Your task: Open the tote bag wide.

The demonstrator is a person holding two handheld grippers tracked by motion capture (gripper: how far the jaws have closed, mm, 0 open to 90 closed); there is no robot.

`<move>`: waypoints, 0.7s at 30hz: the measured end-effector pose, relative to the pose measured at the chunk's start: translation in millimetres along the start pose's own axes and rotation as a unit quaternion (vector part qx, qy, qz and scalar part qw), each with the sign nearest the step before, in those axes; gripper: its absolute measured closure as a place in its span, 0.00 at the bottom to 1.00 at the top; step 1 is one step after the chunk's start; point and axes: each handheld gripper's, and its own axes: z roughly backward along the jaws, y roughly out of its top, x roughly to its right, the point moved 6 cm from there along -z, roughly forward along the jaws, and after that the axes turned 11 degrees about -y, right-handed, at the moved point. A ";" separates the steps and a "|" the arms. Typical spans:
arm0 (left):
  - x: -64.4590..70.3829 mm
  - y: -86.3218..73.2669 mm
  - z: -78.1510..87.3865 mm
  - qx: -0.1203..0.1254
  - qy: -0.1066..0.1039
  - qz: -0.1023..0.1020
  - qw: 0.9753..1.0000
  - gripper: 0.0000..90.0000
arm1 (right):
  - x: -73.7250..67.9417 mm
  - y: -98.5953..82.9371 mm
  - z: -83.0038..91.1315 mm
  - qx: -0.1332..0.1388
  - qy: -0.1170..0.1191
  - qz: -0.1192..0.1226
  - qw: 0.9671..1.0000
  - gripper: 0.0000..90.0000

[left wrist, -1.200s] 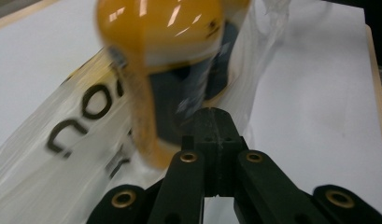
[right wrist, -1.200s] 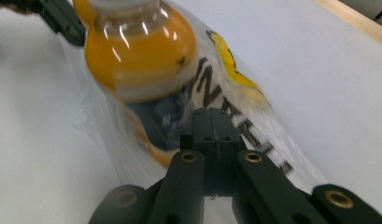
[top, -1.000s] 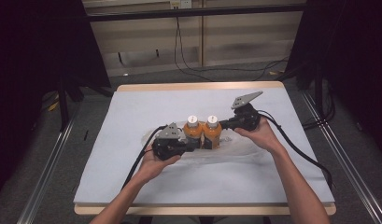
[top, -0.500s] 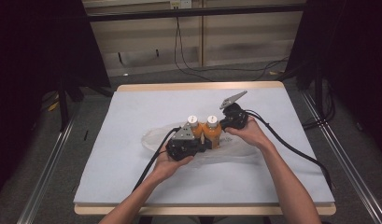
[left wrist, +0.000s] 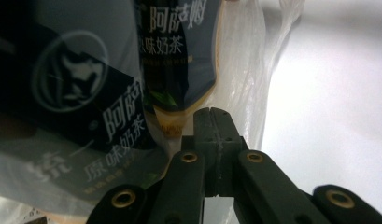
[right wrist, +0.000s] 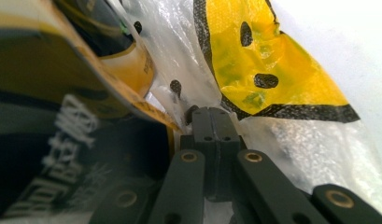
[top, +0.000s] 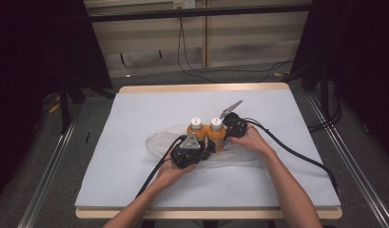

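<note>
Two orange bottles with white caps (top: 195, 129) (top: 215, 133) stand side by side on a clear plastic bag (top: 159, 140) in the middle of the white table. My left gripper (top: 204, 153) lies at their front left base, my right gripper (top: 227, 137) against their right side. In the left gripper view the jaws are pressed together (left wrist: 214, 117) on the bag's film (left wrist: 247, 70), with the dark bottle labels (left wrist: 177, 56) close by. In the right gripper view the shut jaws (right wrist: 214, 115) pinch film beside a bottle (right wrist: 48, 88) and a yellow smiley print (right wrist: 277, 60).
The white cloth-covered table (top: 135, 107) has open room on every side of the bag. Black cables (top: 296, 152) trail from both grippers toward the front edge. Beyond the far edge lie the floor and loose wires (top: 192, 61).
Both hands have closed in on the bottles: the left gripper moved right and forward, the right gripper moved left and nearer. The bottles have stayed upright.
</note>
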 end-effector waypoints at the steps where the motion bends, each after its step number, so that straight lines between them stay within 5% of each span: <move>1: 0.1 -1.2 0.1 -0.002 0.000 -0.001 1.000 1.00 | -0.1 -0.2 0.0 -0.002 0.002 -0.006 1.000 1.00; 10: 4.7 -11.6 -3.0 -0.031 0.002 -0.013 0.999 1.00 | 4.9 3.0 -3.0 0.009 -0.026 -0.007 1.000 1.00; 21: 13.6 -14.3 -5.6 -0.047 -0.028 -0.007 0.998 1.00 | 14.8 8.1 -8.0 0.021 -0.045 -0.024 0.998 1.00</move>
